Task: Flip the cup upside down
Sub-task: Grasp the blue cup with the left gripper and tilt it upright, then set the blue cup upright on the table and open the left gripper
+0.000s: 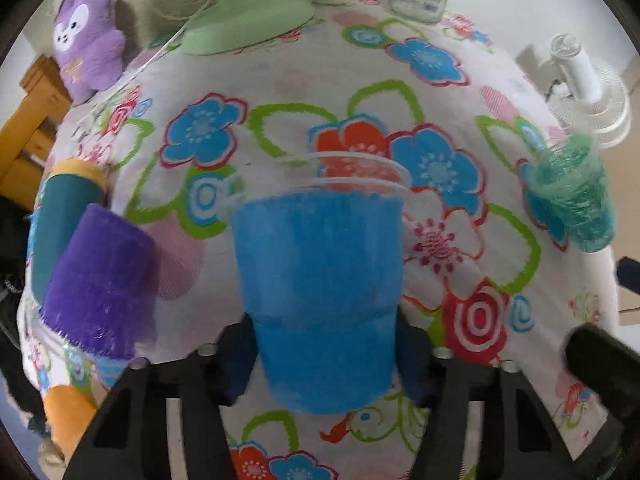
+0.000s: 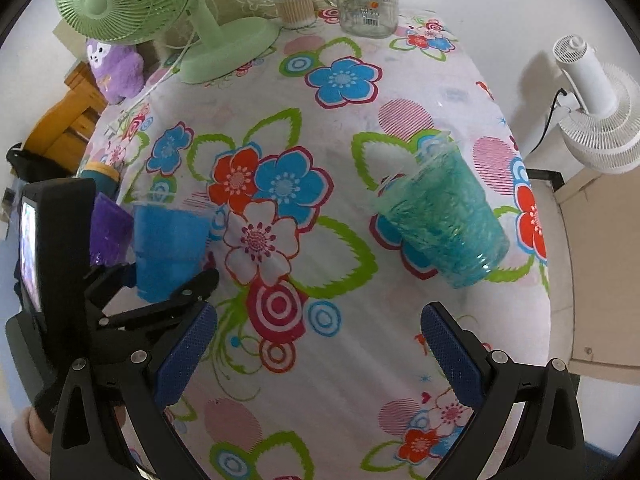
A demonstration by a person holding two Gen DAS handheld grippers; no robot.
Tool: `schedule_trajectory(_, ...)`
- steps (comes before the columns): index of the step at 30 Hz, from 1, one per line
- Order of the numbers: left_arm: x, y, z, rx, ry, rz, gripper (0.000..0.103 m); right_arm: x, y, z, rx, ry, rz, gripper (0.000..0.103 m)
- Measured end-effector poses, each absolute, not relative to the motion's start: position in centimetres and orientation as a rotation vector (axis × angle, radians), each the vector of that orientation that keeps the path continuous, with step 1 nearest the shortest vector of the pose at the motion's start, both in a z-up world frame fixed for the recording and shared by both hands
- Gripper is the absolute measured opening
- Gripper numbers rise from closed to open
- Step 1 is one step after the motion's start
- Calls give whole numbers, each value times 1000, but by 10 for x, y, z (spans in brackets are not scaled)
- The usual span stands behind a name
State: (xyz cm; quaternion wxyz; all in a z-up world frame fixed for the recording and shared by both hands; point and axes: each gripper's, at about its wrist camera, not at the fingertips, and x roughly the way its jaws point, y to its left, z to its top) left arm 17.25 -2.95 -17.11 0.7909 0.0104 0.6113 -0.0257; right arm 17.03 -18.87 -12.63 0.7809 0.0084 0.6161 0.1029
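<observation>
The left gripper point(image 1: 324, 360) clenched the blue cup point(image 1: 320, 280) at lower centre; the right gripper point(image 2: 318, 356) stood released over bare tablecloth point(image 2: 320, 380), with the teal cup point(image 2: 444, 220) near the right table edge.

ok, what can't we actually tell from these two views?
- Blue cup, left wrist: base and pad contact hidden between the left claw fingers; motion blur.
- Purple cup, right wrist: mostly hidden behind the left claw's body.
- Teal cup, both views: blurred; whether it rests on the cloth is unclear.
- Right claw: open, nothing between its fingers.

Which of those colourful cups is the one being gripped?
The blue cup, clamped in the left gripper. The purple cup and teal cup stand free.
</observation>
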Motion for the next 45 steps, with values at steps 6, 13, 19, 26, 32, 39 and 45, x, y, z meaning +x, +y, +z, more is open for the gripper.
schedule_trajectory(6, 167, -21, -169, -28, 1322, -37, 55, 166, -186, -124, 48, 1329, 189, 103)
schedule_trajectory(13, 140, -8, -160, -139, 1321, 62, 55, 160, -182, -115, 22, 1300, 235, 103)
schedule_trajectory(19, 104, -25, -155, -239, 1285, 161, 55, 147, -189, -114, -2, 1263, 308, 103)
schedule_trajectory(26, 86, -44, -165, -273, 1287, 177, 56, 130, -199, -114, -59, 1209, 374, 103)
schedule_trajectory(32, 81, -52, -170, -236, 1287, 169, 80, 122, -205, -119, -77, 1211, 395, 103)
schedule_trajectory(39, 66, -44, -150, -245, 1281, 180, 89, 108, -204, -103, -52, 1164, 423, 103)
schedule_trajectory(45, 39, -18, -119, -202, 1252, 149, 90, 71, -185, -72, -82, 982, 449, 103)
